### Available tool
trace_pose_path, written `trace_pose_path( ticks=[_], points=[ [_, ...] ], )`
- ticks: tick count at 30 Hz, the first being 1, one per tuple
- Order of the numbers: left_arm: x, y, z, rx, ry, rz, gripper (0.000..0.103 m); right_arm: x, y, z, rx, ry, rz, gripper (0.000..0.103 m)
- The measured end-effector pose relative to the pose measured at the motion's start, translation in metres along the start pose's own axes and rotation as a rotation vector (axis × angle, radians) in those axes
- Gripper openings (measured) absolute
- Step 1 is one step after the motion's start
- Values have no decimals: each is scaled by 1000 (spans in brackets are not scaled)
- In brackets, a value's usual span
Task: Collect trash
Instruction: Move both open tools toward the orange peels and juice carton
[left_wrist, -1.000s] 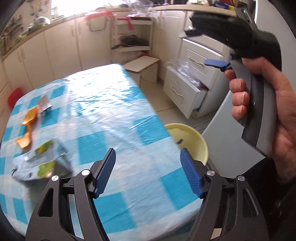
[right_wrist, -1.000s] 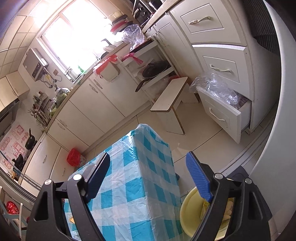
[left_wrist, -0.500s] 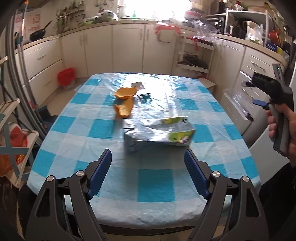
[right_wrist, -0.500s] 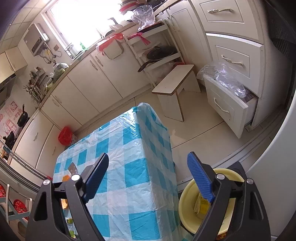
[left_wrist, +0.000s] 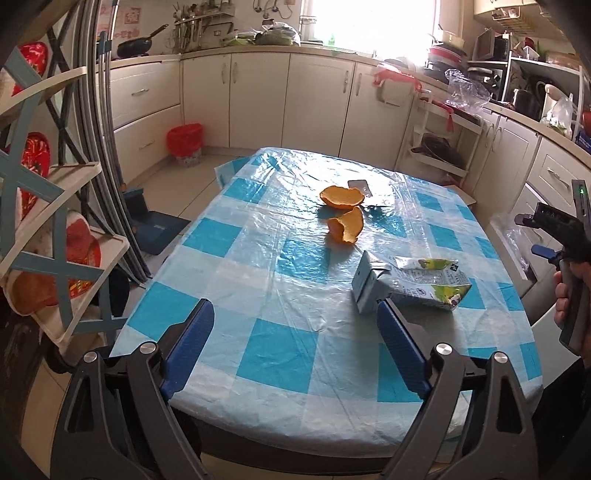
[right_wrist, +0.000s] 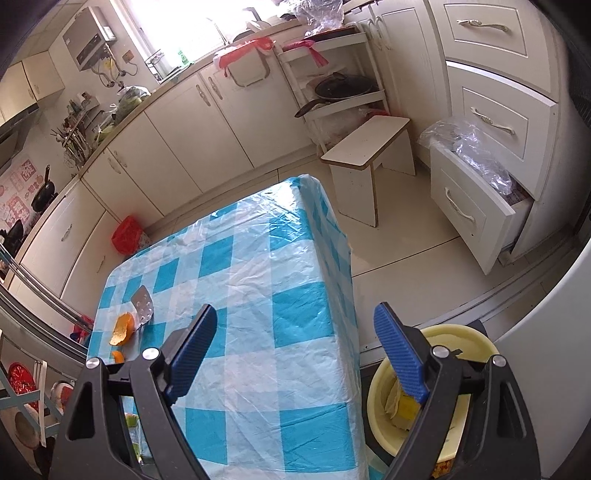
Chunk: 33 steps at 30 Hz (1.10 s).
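A crushed drink carton (left_wrist: 408, 286) lies on the blue-checked table (left_wrist: 295, 280), just beyond my left gripper's right finger. Two orange peels (left_wrist: 341, 197) (left_wrist: 347, 229) and a small silver wrapper (left_wrist: 360, 185) lie farther back. My left gripper (left_wrist: 295, 349) is open and empty above the table's near edge. My right gripper (right_wrist: 295, 349) is open and empty, held high over the table's right side; its handle shows in the left wrist view (left_wrist: 570, 258). A yellow basin (right_wrist: 428, 391) with scraps stands on the floor under its right finger. The peels (right_wrist: 122, 328) and wrapper (right_wrist: 143, 304) show at left.
A white stool (right_wrist: 369, 158) and an open drawer with a plastic bag (right_wrist: 476, 199) are beyond the table. A red bin (left_wrist: 184, 138) stands by the cabinets. A shelf rack (left_wrist: 44, 221) is at the left. Cabinets line the far wall.
The left gripper has swung left from the basin side and now faces the table lengthwise, with carton and peels ahead. The right gripper has tilted down a little. Both stayed open.
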<state>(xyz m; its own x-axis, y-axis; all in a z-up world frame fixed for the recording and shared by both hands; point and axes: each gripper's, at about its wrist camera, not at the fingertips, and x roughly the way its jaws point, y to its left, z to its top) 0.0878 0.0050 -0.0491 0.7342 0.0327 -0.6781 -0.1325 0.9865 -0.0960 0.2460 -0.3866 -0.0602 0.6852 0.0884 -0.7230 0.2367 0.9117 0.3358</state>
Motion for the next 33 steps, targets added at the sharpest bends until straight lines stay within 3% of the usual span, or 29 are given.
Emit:
trace_pose_path(
  ticks=[15, 23, 33],
  points=[
    [23, 30, -8, -66, 43, 54, 93, 7, 57, -16, -185, 29, 79, 93],
    [30, 28, -10, -50, 55, 57, 95, 6, 80, -25, -308, 7, 66, 93],
    [34, 28, -11, -45, 63, 54, 95, 10, 81, -29, -331, 15, 56, 93]
  ],
)
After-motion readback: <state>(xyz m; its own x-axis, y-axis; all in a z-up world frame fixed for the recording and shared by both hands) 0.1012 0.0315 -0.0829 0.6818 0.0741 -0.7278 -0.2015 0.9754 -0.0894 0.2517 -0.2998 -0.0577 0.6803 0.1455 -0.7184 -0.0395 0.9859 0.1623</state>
